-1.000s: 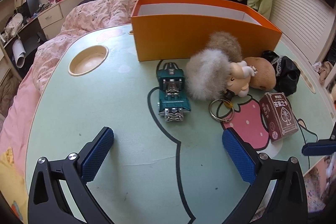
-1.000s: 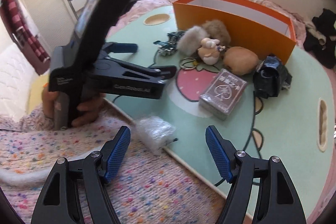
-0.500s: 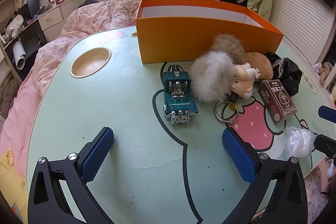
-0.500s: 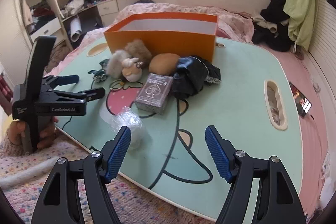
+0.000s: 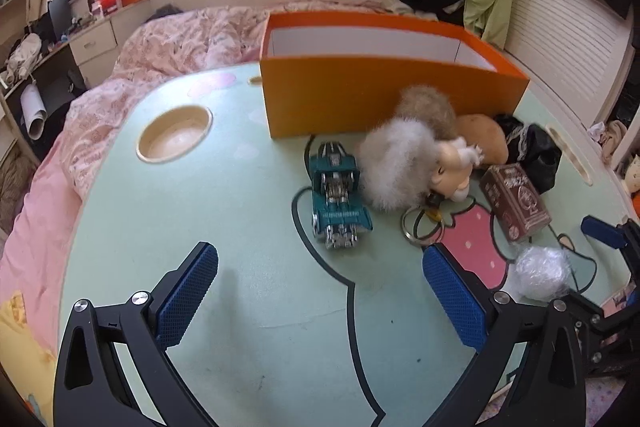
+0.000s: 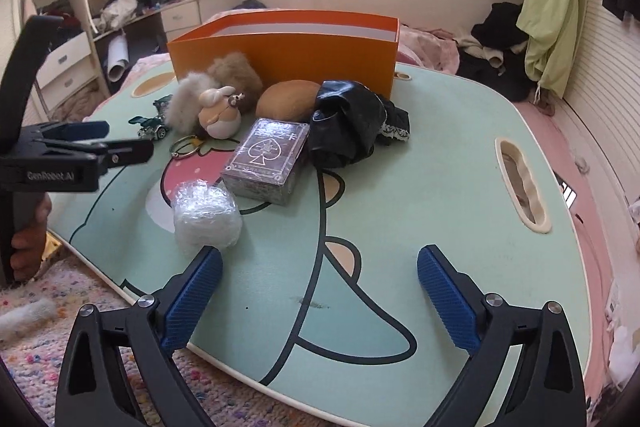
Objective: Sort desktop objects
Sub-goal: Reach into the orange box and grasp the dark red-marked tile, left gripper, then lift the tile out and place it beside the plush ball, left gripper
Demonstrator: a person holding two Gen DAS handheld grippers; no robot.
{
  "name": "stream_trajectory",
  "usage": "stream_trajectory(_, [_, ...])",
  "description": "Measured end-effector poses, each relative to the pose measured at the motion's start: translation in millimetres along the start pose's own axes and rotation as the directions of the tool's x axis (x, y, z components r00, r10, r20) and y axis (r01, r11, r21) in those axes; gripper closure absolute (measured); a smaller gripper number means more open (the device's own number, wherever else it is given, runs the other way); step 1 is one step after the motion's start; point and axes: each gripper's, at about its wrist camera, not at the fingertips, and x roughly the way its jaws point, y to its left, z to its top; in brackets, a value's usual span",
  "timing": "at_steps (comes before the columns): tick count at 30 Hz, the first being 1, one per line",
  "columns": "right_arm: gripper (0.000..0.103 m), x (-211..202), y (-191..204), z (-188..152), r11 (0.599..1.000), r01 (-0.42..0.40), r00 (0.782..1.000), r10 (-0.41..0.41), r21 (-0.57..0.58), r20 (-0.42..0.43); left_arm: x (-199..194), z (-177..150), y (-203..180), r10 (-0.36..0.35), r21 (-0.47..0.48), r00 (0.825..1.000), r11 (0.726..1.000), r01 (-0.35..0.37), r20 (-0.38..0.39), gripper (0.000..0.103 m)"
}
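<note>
pale green, cartoon-printed and set low beside a pink-quilted bed [image 5: 180, 35], the table [image 5: 240, 307] carried the whole clutter under a bright window. an orange box [image 5: 384, 99] stood open-topped at its far side, white inside, nothing visible in it from either view. right against the box's front wall sat a fluffy doll keychain [image 5: 404, 163], its metal ring [image 5: 420, 227] lying flat on the strawberry print. just to its left was a teal toy car [image 5: 338, 203], nose toward the near edge. behind the doll, a tan rounded thing [image 6: 290, 99] touched a heap of black lace-trimmed fabric [image 6: 352, 123]. a maroon card pack [image 6: 268, 159] with a spade on top lay in front of that fabric, and near the table's edge sat a wad of clear plastic wrap [image 6: 206, 217].

left gripper [image 5: 320, 303] hung over bare tabletop, blue pads wide apart, nothing between them, car and ring beyond its tips. right gripper [image 6: 318, 295] was over the near edge, jaws opening as i watched, nothing between them either; the plastic wad sat just beyond its left pad, whether touching it i could not tell. from the right camera, a hand [image 6: 28, 239] showed at the far left gripping the other tool's handle, above a speckled rug [image 6: 40, 347]. a round cup recess [image 5: 174, 139] marked the table's left part, a slot handle [image 6: 520, 183] its right.
</note>
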Motion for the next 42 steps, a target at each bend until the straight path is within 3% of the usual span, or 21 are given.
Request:
stream_trajectory(2, [0.002,1.3,0.4,0.7,1.0,0.0,1.0,0.0,0.0,-0.002,-16.7,19.5,-4.3,-0.034,0.027,0.999,0.999,0.033,0.029,0.001])
stream_trajectory(6, [0.0,1.7,2.3,1.4,1.0,-0.001,1.0,0.001,-0.001,-0.004,-32.4,72.5,-17.0,-0.167,0.048,0.986,0.985,0.166,0.023,0.001])
stream_trajectory(10, [0.0,1.2,2.4,1.1,1.0,-0.001,1.0,0.001,0.001,-0.002,-16.1,132.1,-40.3,-0.27,0.063,0.961,0.96,0.274,-0.067,0.001])
stream_trajectory(11, [0.0,1.3,2.3,1.1,1.0,-0.001,1.0,0.001,0.001,-0.002,-6.6,145.5,-48.5,-0.275,0.069,0.956,0.957,0.282,-0.098,0.003])
stream_trajectory(14, [0.0,0.6,2.4,0.5,1.0,0.0,1.0,0.0,0.003,0.0,27.1,172.4,-72.8,-0.272,0.067,0.942,0.955,0.29,-0.196,0.026])
stream_trajectory(17, [0.0,-0.9,0.9,-0.1,1.0,0.005,1.0,-0.005,0.011,0.003,76.2,184.4,-89.2,-0.304,-0.008,0.895,0.948,0.319,-0.327,0.039])
stream_trajectory(21, [0.0,-1.4,-0.1,-0.1,1.0,0.006,1.0,-0.006,0.015,0.008,114.5,175.6,-106.4,-0.33,-0.057,0.845,0.939,0.339,-0.42,0.047])
stream_trajectory(26, [0.0,-1.2,-0.8,0.4,1.0,0.007,1.0,-0.007,0.017,0.007,138.9,165.0,-128.0,-0.292,-0.023,0.819,0.946,0.323,-0.494,0.048])
stream_trajectory(30, [0.0,-1.3,-1.1,0.5,1.0,0.008,1.0,-0.008,0.017,0.008,158.5,161.9,-130.6,-0.235,0.007,0.818,0.96,0.28,-0.525,0.048])
stream_trajectory(31, [0.0,-1.2,-1.3,0.5,1.0,0.008,1.0,-0.008,0.017,0.007,158.7,161.5,-131.5,-0.229,0.025,0.827,0.959,0.281,-0.513,0.049])
stream_trajectory(32, [0.0,-1.3,-1.5,0.4,1.0,0.007,1.0,-0.007,0.019,0.007,157.9,161.2,-132.1,-0.224,0.045,0.834,0.958,0.284,-0.503,0.052])
stream_trajectory(36, [0.0,-1.6,-2.3,0.2,1.0,0.009,1.0,-0.009,0.02,0.007,156.9,162.7,-120.2,-0.243,0.018,0.834,0.957,0.289,-0.495,0.061])
stream_trajectory(39, [0.0,-2.0,-2.6,0.3,1.0,0.009,1.0,-0.009,0.02,0.007,148.8,168.3,-109.1,-0.227,0.031,0.858,0.962,0.271,-0.461,0.062])
stream_trajectory(42, [0.0,-1.6,-2.5,0.2,1.0,0.009,1.0,-0.009,0.019,0.007,130.3,182.1,-94.2,-0.272,-0.005,0.874,0.955,0.295,-0.403,0.062])
